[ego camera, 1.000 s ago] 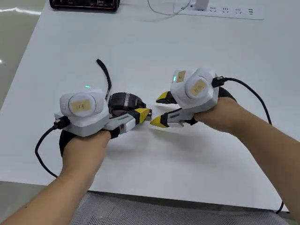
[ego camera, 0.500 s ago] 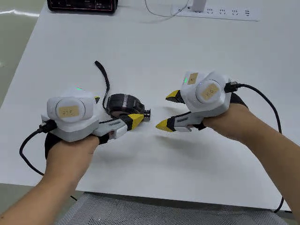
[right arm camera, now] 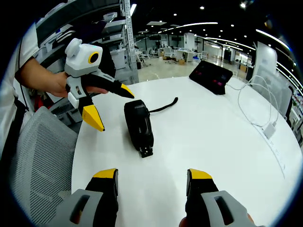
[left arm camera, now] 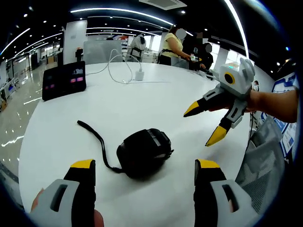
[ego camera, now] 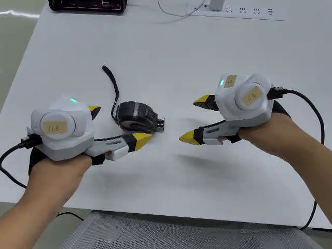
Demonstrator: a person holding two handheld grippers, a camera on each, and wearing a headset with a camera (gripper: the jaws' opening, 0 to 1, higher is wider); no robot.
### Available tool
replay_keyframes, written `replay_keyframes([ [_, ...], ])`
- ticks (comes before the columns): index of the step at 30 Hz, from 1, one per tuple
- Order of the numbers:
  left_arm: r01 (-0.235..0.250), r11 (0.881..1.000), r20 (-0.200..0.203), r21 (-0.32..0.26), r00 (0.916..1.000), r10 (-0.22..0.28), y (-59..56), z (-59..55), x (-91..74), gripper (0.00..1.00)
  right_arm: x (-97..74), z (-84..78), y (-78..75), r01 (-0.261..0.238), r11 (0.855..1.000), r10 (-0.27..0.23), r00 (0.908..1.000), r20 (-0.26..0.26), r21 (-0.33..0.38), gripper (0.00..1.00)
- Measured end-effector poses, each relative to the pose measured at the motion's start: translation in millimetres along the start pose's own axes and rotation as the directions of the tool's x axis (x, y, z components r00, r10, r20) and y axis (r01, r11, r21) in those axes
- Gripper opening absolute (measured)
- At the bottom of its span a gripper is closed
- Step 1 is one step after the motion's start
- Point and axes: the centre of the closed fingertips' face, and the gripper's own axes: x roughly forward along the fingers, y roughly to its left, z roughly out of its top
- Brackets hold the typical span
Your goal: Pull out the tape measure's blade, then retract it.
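Note:
A black tape measure [ego camera: 136,115] lies on the white table [ego camera: 171,57], its blade drawn in and the hook [ego camera: 161,123] pointing right. Its black wrist strap [ego camera: 110,80] trails away behind it. My left gripper [ego camera: 118,123] is open, its yellow tips either side of the case's near left end without touching it. In the left gripper view the tape measure [left arm camera: 143,152] sits just beyond the open left gripper [left arm camera: 144,166]. My right gripper [ego camera: 193,119] is open to the right of the hook, a gap between them. The right gripper view has the tape measure [right arm camera: 138,124] ahead of the right gripper [right arm camera: 152,174].
A white power strip [ego camera: 236,10] with a plugged cable and a black device [ego camera: 87,5] lie at the table's far edge. A mesh chair seat [ego camera: 155,231] is below the near edge. People stand far behind the table [left arm camera: 173,45].
Both grippers have drawn back from the tape measure, the left one leftward and nearer to me, the right one rightward. The tape measure stays lying on the table.

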Motion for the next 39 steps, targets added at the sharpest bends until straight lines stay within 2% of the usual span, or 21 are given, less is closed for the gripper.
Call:
replay_keyframes([
  [6,0.033,0.999,-0.027,-0.001,0.9991,-0.033,1.0,-10.1,-9.5,0.85,-11.4,-2.6,0.7,0.011,1.000,-0.011,0.9999,0.008,0.010,0.61],
  [10,0.039,0.999,-0.036,0.017,0.9986,-0.038,2.7,-13.2,-16.3,0.86,-18.7,-5.9,1.6,0.023,1.000,-0.023,0.9997,0.012,0.015,0.63],
  [13,0.045,0.998,-0.048,0.038,0.9979,-0.043,3.8,-15.6,-20.6,0.87,-23.3,-5.9,1.6,0.033,0.999,-0.034,0.9989,0.034,0.016,0.69],
  [14,0.050,0.998,-0.049,0.043,0.9976,-0.048,4.0,-16.2,-22.8,0.87,-25.1,-7.1,4.6,0.016,0.999,-0.018,0.9992,0.037,0.042,0.70],
  [21,0.083,0.994,-0.073,0.077,0.9944,-0.077,2.4,-22.1,-33.1,0.92,-35.6,-14.5,7.9,0.035,0.998,-0.037,0.9986,0.038,0.050,0.73],
  [31,0.093,0.992,-0.081,0.082,0.9929,-0.087,7.9,-25.3,-45.8,0.97,-52.4,-24.3,7.5,0.067,0.995,-0.071,0.9967,0.040,0.079,0.78],
  [39,0.113,0.988,-0.084,0.106,0.9911,-0.104,8.8,-26.7,-55.3,0.99,-65.6,-33.5,13.6,0.082,0.991,-0.086,0.9954,0.042,0.103,0.82],
])
